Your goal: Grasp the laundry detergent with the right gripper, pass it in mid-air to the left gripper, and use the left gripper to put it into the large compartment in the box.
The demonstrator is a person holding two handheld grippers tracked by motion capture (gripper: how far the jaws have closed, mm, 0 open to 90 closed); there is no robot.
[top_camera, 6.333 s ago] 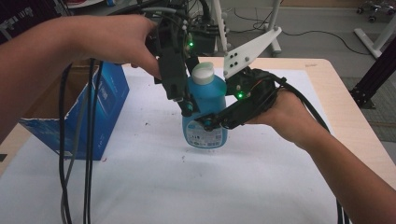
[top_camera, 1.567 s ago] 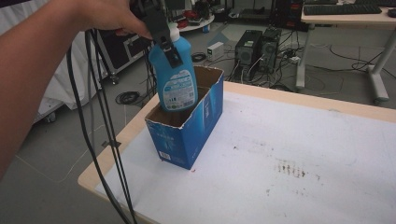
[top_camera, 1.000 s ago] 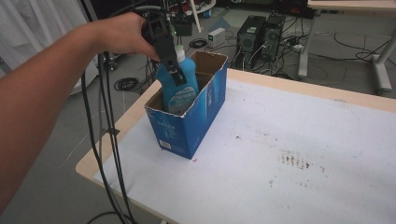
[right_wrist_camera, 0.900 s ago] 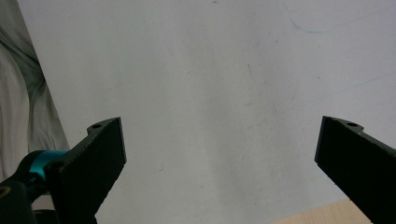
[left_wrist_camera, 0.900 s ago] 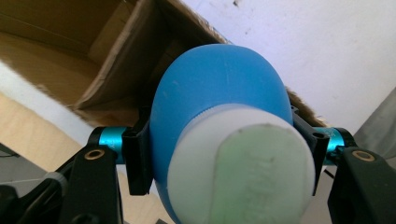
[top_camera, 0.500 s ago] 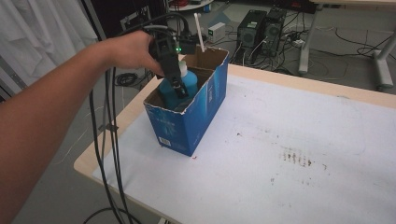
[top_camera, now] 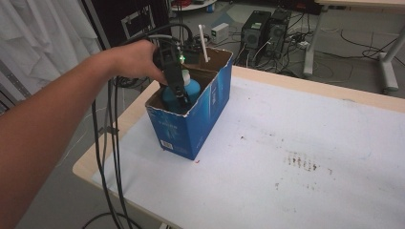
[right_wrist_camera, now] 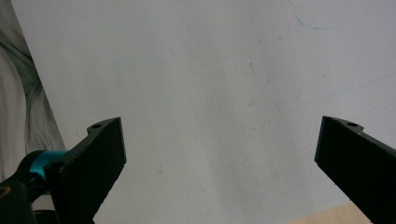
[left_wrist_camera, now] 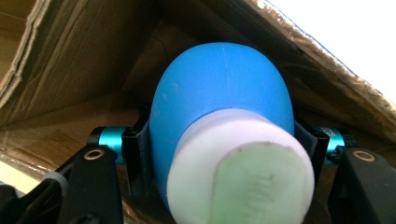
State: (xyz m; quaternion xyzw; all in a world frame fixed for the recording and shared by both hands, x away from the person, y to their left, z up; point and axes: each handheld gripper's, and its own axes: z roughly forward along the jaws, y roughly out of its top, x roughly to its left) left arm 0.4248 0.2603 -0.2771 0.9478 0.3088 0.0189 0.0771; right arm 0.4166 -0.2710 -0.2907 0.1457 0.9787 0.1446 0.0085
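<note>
While clamped in left gripper (top_camera: pixel 177 93), blue bottle (top_camera: pixel 188 90) upright, inside cardboard box (top_camera: pixel 191 129)

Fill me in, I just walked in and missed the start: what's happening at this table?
A person is putting a blue plastic bottle with a white cap into an open blue cardboard box at the corner of the white-covered table. The left tongs are shut on the bottle's body, which sits down inside the box. The right tongs hang open over bare tabletop, holding nothing.
</note>
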